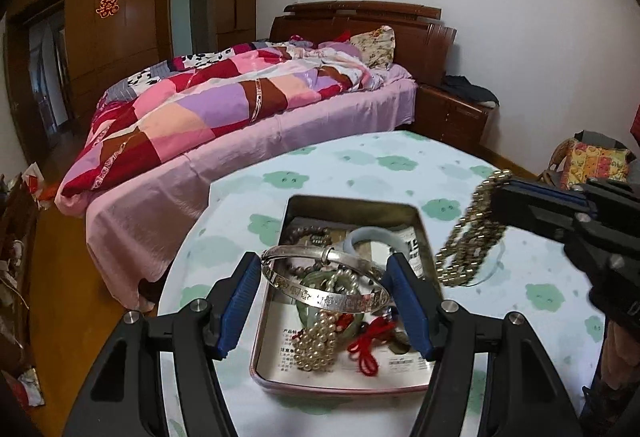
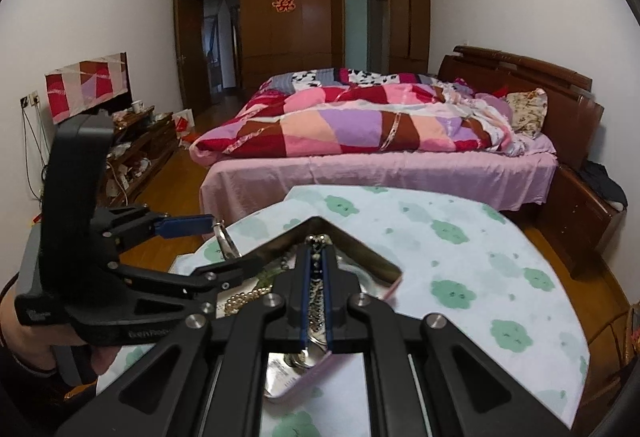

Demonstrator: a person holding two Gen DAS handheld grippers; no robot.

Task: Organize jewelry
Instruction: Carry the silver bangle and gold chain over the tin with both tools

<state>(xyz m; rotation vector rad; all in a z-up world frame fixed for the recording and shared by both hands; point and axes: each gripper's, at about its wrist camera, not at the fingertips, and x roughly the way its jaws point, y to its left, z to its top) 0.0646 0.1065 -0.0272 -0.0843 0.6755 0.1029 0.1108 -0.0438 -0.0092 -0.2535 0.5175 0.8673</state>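
Note:
My left gripper [image 1: 323, 265] is shut on a silver engraved bangle [image 1: 332, 295], its blue pads pressing on both sides, above an open metal tin [image 1: 352, 200]. In the tin lie a pearl bracelet [image 1: 318, 345], a red cord [image 1: 366, 351], a pale jade bangle [image 1: 370, 235] and a dark bead bracelet [image 1: 306, 233]. My right gripper [image 1: 498, 193] is shut on a gold bead chain [image 1: 468, 241], which dangles to the right of the tin. In the right wrist view the chain [image 2: 318, 293] sits between the shut pads over the tin [image 2: 360, 249], with the left gripper [image 2: 226, 245] and its bangle [image 2: 224, 239] at left.
The tin rests on a round table with a white cloth printed with green flowers [image 1: 360, 161]. A bed with a patchwork quilt [image 2: 360, 125] stands beyond it, beside a wooden nightstand [image 1: 452, 109]. A cluttered low cabinet [image 2: 136, 149] lines the left wall. A hand [image 2: 24, 337] holds the left gripper's handle.

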